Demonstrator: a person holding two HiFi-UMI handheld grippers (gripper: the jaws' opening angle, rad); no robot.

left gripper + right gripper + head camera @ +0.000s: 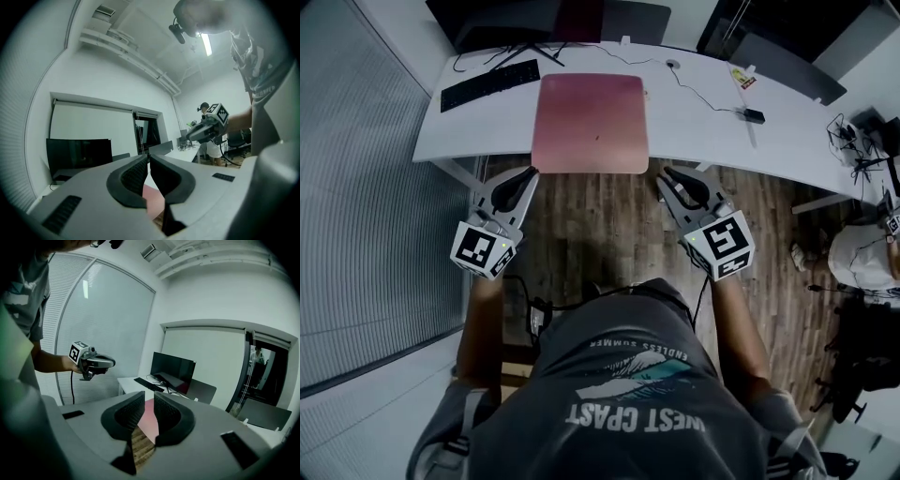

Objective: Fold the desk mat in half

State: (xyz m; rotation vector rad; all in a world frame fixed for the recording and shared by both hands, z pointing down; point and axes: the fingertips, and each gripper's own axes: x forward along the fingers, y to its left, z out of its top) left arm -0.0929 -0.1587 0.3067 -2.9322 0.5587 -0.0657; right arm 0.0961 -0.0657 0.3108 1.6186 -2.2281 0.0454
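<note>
The pink desk mat (591, 122) lay flat and unfolded on the white desk (703, 127), at its front edge, right of the keyboard (489, 84). Left gripper (528, 175) – jaws together, empty. Right gripper (667, 174) – jaws narrowly apart, empty. Both hung just short of the mat's near corners

keyboard (489, 84) left of mat (591, 122), monitor (487, 19) behind

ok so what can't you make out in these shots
Head view: the small yellow item on the desk is too small to identify.
Head view: the monitor is cut off by the top edge.
Left gripper view: the desk mat is mostly hidden behind the jaws; only a pink sliver shows.
</note>
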